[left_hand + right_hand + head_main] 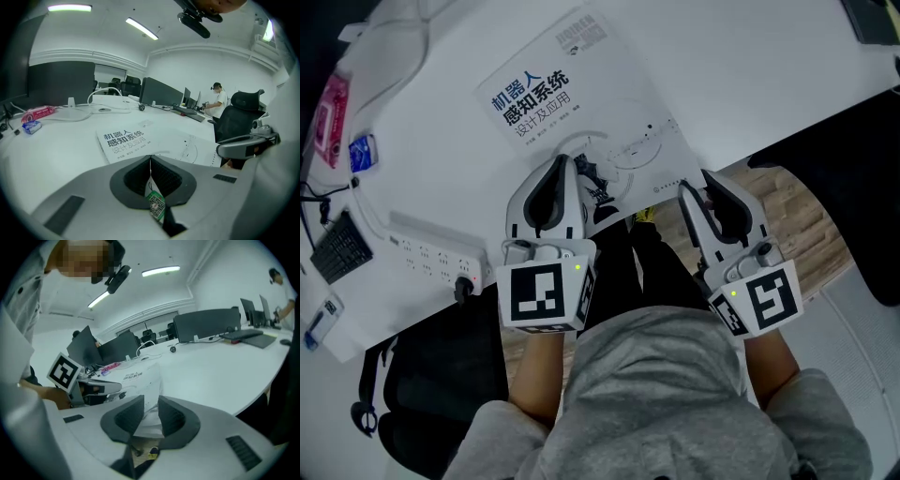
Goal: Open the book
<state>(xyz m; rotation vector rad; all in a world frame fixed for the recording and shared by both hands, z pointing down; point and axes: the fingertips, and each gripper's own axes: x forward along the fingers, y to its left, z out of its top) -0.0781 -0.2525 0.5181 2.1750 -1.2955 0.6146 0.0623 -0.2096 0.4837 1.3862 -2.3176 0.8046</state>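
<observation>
Book point(581, 84) closed, cover up, lying skewed on white desk point(750, 84); near corners reach desk's front edge. Right gripper point(697, 183) at book's near right corner: jaws partly apart, pads clamped on that corner, white paper filling gap in right gripper view point(151, 401). Left gripper point(565, 164) over book's near left corner: jaws together, thin white tag point(154, 206) with green QR label pinched edge-on between pads. Power strip point(427, 248) on desk left of left gripper, apart from book.
</observation>
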